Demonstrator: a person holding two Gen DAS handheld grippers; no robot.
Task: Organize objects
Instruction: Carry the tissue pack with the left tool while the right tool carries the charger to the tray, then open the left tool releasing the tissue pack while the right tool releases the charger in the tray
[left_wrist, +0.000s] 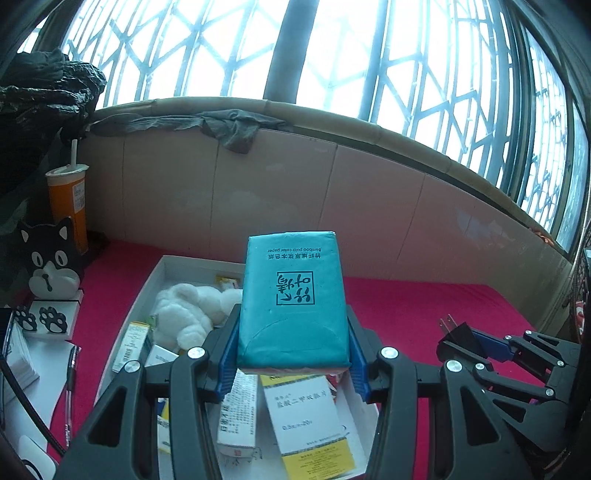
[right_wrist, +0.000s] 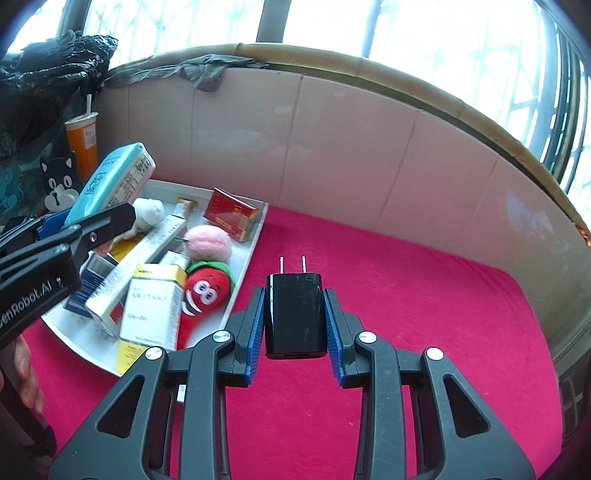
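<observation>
My left gripper (left_wrist: 293, 325) is shut on a teal tissue pack (left_wrist: 293, 299), held above the white tray (left_wrist: 155, 275); the same tissue pack (right_wrist: 110, 181) shows at the left of the right wrist view. My right gripper (right_wrist: 295, 302) is shut on a black plug charger (right_wrist: 295, 314), prongs pointing away, over the red cloth (right_wrist: 406, 295) just right of the tray (right_wrist: 247, 254). From the left wrist view that charger (left_wrist: 461, 334) appears at the right edge. The tray holds medicine boxes (right_wrist: 151, 314), a red plush chili (right_wrist: 201, 299), a pink pompom (right_wrist: 207, 242), a red box (right_wrist: 231, 214) and a white plush (left_wrist: 188, 310).
A cup with a straw (left_wrist: 70, 206) and a black cat figure (left_wrist: 50, 258) stand at the left. Papers and a pen (left_wrist: 70, 373) lie left of the tray. A tiled wall (right_wrist: 332, 147) under a barred window bounds the back and right. A hand (right_wrist: 26, 373) shows at the lower left.
</observation>
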